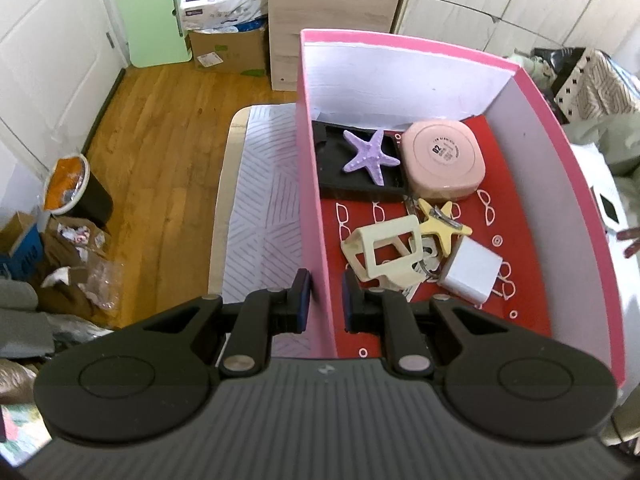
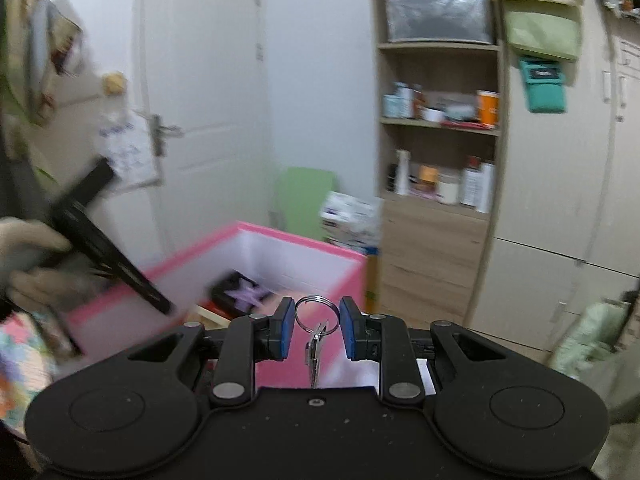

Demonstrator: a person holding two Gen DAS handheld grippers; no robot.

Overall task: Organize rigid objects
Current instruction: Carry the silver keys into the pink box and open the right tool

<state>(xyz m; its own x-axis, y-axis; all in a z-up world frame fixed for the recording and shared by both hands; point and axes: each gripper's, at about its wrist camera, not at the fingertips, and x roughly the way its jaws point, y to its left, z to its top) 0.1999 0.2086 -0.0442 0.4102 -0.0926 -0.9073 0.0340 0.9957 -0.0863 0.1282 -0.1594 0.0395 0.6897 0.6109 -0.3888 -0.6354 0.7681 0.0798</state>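
A pink box point(image 1: 312, 208) with a red floor holds a purple starfish point(image 1: 370, 154) on a black tray, a pink compact case point(image 1: 442, 160), a yellow star point(image 1: 440, 226), a cream frame holder point(image 1: 384, 254) and a white charger cube point(image 1: 470, 274). My left gripper point(image 1: 325, 300) is open, its fingers either side of the box's left wall near the front. In the right wrist view my right gripper point(image 2: 316, 330) is open above the box point(image 2: 304, 248), and a key ring with keys point(image 2: 316, 320) sits between its fingers; whether they touch it I cannot tell.
The box sits on a striped cloth point(image 1: 264, 200) on a table. Wooden floor, a bin point(image 1: 76, 192) and cardboard clutter lie to the left. A wooden cabinet point(image 1: 332, 20) stands behind. The right wrist view shows a shelf unit point(image 2: 440, 120), a door and the left tool point(image 2: 104, 248).
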